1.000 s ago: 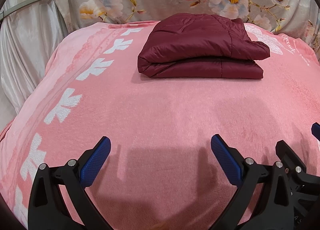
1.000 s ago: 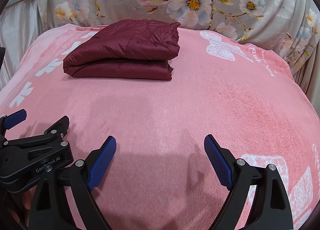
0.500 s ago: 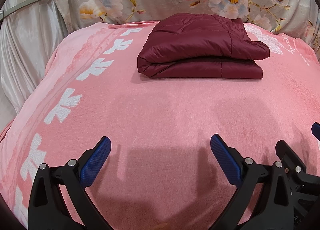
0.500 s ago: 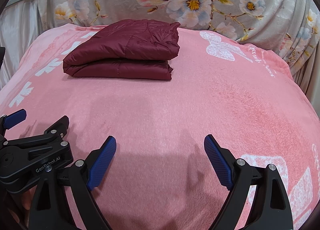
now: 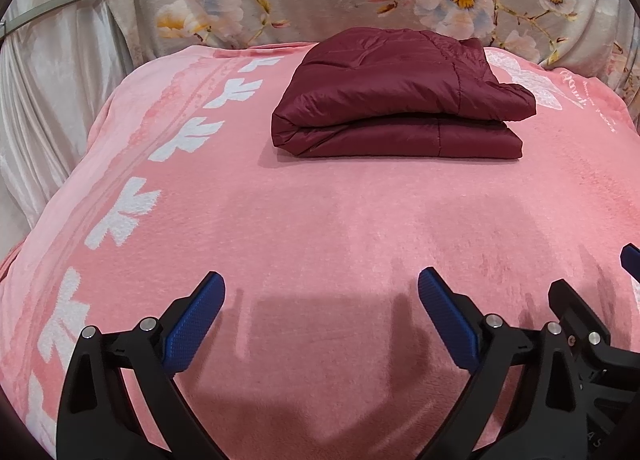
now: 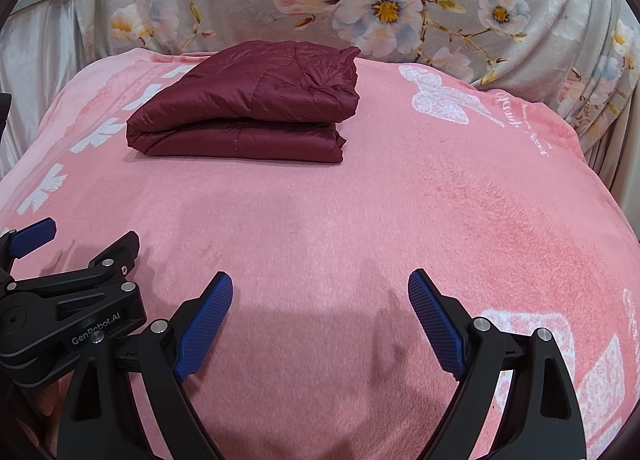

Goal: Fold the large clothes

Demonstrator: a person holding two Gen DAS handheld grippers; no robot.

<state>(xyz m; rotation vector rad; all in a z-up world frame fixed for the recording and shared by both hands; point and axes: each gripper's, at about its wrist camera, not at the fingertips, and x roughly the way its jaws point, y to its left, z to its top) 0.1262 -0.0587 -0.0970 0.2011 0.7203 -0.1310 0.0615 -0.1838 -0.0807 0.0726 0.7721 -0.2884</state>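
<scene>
A dark red padded jacket (image 5: 400,100) lies folded in a neat stack on the far part of a pink blanket (image 5: 320,228); it also shows in the right wrist view (image 6: 248,108). My left gripper (image 5: 320,292) is open and empty, low over the near part of the blanket, well short of the jacket. My right gripper (image 6: 320,292) is open and empty too, beside the left one. The left gripper's body (image 6: 68,300) shows at the lower left of the right wrist view.
The pink blanket has white leaf prints (image 5: 120,216) along its left side and white prints (image 6: 440,100) at the right. A grey floral cloth (image 6: 380,8) hangs behind the bed. A pale curtain (image 5: 44,80) hangs at the left.
</scene>
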